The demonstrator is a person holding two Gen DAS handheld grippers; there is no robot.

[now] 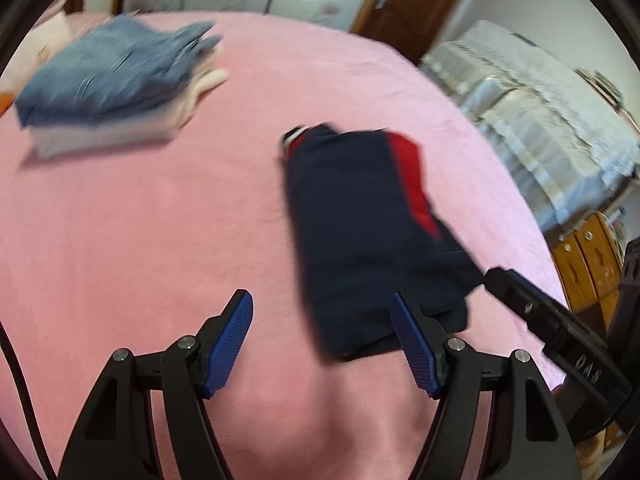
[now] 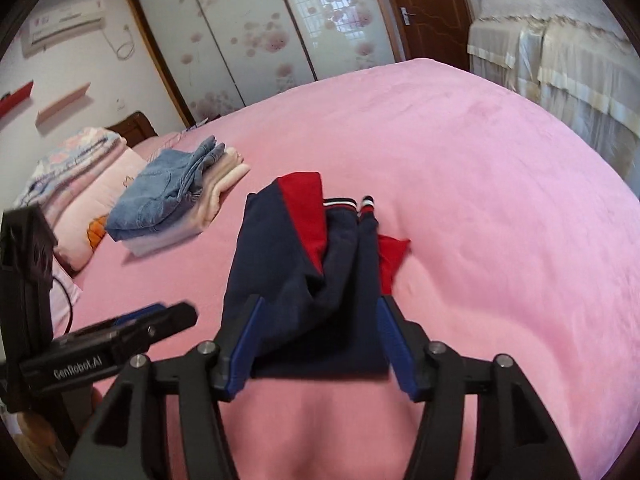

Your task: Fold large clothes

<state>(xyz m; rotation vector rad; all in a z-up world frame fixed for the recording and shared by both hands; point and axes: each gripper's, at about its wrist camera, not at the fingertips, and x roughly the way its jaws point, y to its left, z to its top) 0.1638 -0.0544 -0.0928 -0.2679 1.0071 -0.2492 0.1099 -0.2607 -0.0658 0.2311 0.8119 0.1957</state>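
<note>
The folded navy-and-red fabric garment lay loosely; both grippers' jaws stood wide and empty, so its bunched top layers could slump open.

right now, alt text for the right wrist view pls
A folded navy and red garment lies on a pink bed, its near edge between the open jaws of the right gripper, which do not press on it. To the left sit a stack of folded clothes topped with denim and the left gripper.
</note>
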